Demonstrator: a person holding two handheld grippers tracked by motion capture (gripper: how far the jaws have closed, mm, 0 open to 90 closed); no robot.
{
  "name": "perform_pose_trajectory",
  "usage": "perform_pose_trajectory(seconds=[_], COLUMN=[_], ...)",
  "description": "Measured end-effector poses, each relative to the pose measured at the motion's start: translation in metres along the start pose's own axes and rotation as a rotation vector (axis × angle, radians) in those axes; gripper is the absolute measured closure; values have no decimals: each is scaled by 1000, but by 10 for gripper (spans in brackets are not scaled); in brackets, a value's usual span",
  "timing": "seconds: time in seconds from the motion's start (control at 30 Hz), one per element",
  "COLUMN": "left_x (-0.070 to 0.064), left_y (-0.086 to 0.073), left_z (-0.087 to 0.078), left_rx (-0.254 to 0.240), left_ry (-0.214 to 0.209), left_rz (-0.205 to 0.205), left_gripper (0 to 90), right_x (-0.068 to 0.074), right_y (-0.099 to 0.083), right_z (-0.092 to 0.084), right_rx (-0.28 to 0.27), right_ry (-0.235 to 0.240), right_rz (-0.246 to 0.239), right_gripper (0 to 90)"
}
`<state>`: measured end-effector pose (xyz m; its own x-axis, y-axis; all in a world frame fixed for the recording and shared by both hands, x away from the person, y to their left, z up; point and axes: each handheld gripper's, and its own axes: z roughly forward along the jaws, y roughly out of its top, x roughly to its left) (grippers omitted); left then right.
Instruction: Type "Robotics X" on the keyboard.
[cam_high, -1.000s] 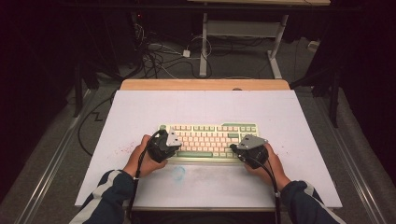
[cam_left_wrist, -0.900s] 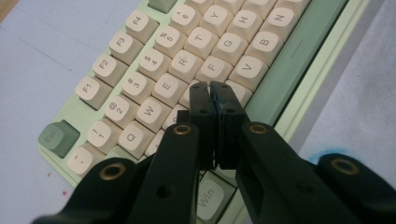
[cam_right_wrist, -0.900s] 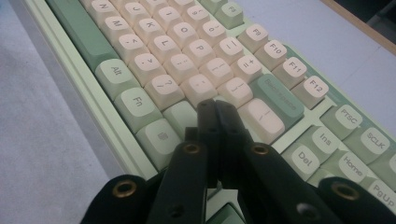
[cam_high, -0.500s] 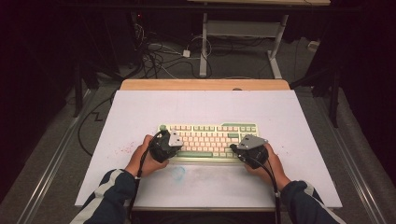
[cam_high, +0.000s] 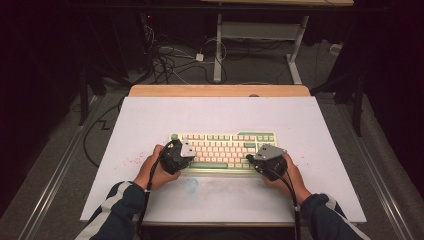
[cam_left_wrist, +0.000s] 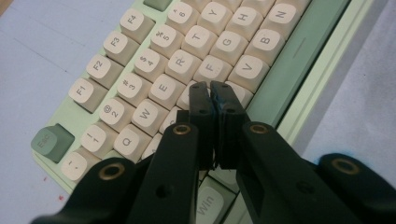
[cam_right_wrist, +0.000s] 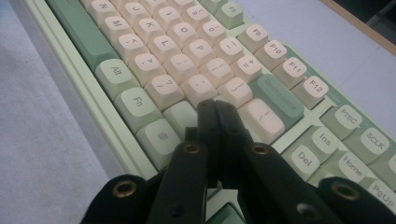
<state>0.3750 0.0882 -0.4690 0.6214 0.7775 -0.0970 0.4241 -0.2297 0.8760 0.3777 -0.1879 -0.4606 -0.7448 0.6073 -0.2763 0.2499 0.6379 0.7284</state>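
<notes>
A pale green keyboard (cam_high: 222, 150) with cream keys lies mid-table on a white mat (cam_high: 220, 117). My left gripper (cam_high: 188, 153) is over the keyboard's left end, held by the person's left hand. In the left gripper view its jaws are shut together with nothing between them, and the left gripper (cam_left_wrist: 211, 88) has its tips down among the keyboard's (cam_left_wrist: 140, 65) letter keys below F and V. My right gripper (cam_high: 254, 159) is at the right end. The right gripper (cam_right_wrist: 215, 105) is also shut and empty, tips by the keyboard's (cam_right_wrist: 182, 42) wide keys near Backspace.
The mat has a blue smudge (cam_high: 190, 185) near the front and red specks (cam_high: 132, 161) at the left. A wooden table edge (cam_high: 220, 90) runs along the far side. Cables (cam_high: 170, 60) and a desk frame (cam_high: 260, 35) lie on the floor beyond.
</notes>
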Motion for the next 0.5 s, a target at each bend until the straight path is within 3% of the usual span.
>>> perform_pose_trajectory(seconds=[0.27, 0.5], left_x=[-2, 0], left_y=[-3, 3], left_z=[1, -7], left_rx=[4, -34], left_ry=[1, 3], left_rz=[8, 10], left_gripper=[870, 838], right_x=[0, 0], right_y=[0, 0], right_z=[0, 0], right_rx=[0, 0], right_ry=[-2, -2], right_rz=[0, 0], right_gripper=[900, 900])
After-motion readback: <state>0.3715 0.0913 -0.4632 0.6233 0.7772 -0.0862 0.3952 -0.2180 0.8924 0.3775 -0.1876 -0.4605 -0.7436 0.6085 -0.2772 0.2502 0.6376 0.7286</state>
